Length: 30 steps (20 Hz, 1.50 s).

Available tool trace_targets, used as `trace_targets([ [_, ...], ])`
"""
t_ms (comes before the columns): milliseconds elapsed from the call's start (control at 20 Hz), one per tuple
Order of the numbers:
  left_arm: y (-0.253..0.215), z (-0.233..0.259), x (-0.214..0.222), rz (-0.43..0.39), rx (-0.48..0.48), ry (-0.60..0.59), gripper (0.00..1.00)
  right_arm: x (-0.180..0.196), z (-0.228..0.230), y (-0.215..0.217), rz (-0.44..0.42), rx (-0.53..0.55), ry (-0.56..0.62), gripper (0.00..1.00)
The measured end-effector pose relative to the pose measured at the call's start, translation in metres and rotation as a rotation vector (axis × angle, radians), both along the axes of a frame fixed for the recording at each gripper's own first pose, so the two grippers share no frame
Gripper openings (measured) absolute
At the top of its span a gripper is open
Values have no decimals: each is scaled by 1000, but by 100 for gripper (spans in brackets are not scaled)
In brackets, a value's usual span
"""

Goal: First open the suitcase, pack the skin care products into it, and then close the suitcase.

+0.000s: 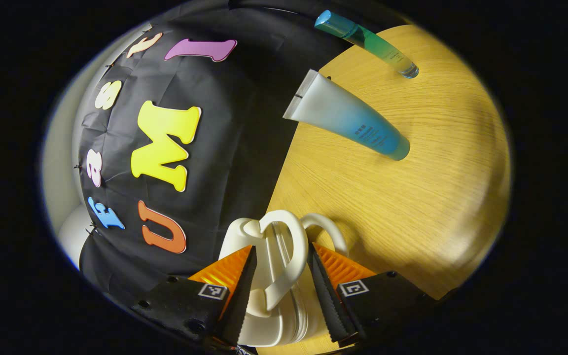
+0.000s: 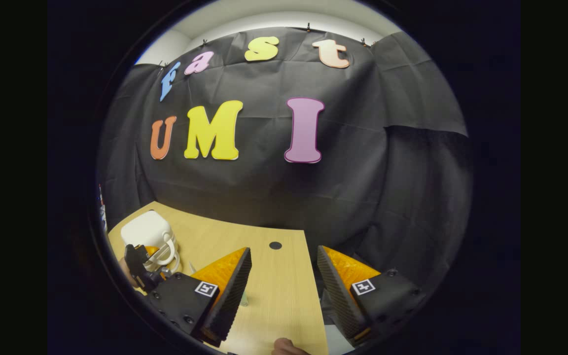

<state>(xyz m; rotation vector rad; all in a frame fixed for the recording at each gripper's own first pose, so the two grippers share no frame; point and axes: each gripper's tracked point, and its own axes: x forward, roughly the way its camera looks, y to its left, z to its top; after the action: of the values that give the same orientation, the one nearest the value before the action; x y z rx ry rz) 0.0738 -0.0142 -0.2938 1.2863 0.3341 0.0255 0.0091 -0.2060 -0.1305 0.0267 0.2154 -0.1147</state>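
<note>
— What do we have in the left gripper view?

— Our left gripper (image 1: 278, 276) sits at the small white suitcase (image 1: 269, 296), which stands on the wooden table (image 1: 412, 197) close to the table's edge by the black cloth wall (image 1: 225, 148). The suitcase's looped white handles (image 1: 289, 246) rise between our two fingers (image 1: 237, 276). The fingers stand apart, one on each side of the handles; we cannot tell whether either one is touching them, so we won't call it a grip.

— And the skin care products?

— Two show on the table, well apart from the suitcase. A frosted tube (image 1: 348, 121), white fading to blue, stands on its cap end, and beyond it stands a slim blue-green bottle (image 1: 368, 42). The two are near each other but not touching.

— What about the right gripper view?

— Our right gripper (image 2: 284, 286) hangs over the table (image 2: 274, 296) with its fingers wide apart and only bare wood between them. A small dark round hole (image 2: 275, 245) marks the tabletop ahead of it. Off toward the table's far left end we see the suitcase (image 2: 147, 229) again, with the left gripper (image 2: 153, 261) at its handles, and a bit of the hand (image 2: 127, 271) holding that gripper.

— Is the suitcase open?

— It looks closed in both views: its halves sit together and the handles are side by side.

— Anything else?

— A fingertip (image 2: 286, 346) shows at the bottom edge of the right gripper view.
</note>
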Motion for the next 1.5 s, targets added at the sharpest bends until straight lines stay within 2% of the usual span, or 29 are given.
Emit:
trace_targets([
  [100,4,5,6,-1,18,-3,58,-7,2,7,-8,4,1,80],
  [150,10,1,6,9,15,10,47,-9,3,10,-17,-3,2,80],
  [250,12,2,5,9,16,29,30,-15,3,17,-41,-11,8,80],
  [300,9,5,8,-3,15,27,28,-19,3,20,-57,-13,13,80],
  [450,11,15,7,-10,-26,50,10,-27,7,34,-100,-13,25,80],
  [650,14,37,6,-14,-173,96,4,-31,17,57,-139,-7,37,80],
  [950,45,127,7,-19,-433,68,3,-21,45,102,-163,-9,8,79],
  [1200,115,198,18,14,-626,-1,3,-8,52,149,-152,-36,0,79],
  [1300,147,209,20,38,-705,-10,3,-5,53,169,-148,-49,1,80],
  [1500,227,221,21,109,-787,-34,3,4,53,205,-146,-47,13,80],
])
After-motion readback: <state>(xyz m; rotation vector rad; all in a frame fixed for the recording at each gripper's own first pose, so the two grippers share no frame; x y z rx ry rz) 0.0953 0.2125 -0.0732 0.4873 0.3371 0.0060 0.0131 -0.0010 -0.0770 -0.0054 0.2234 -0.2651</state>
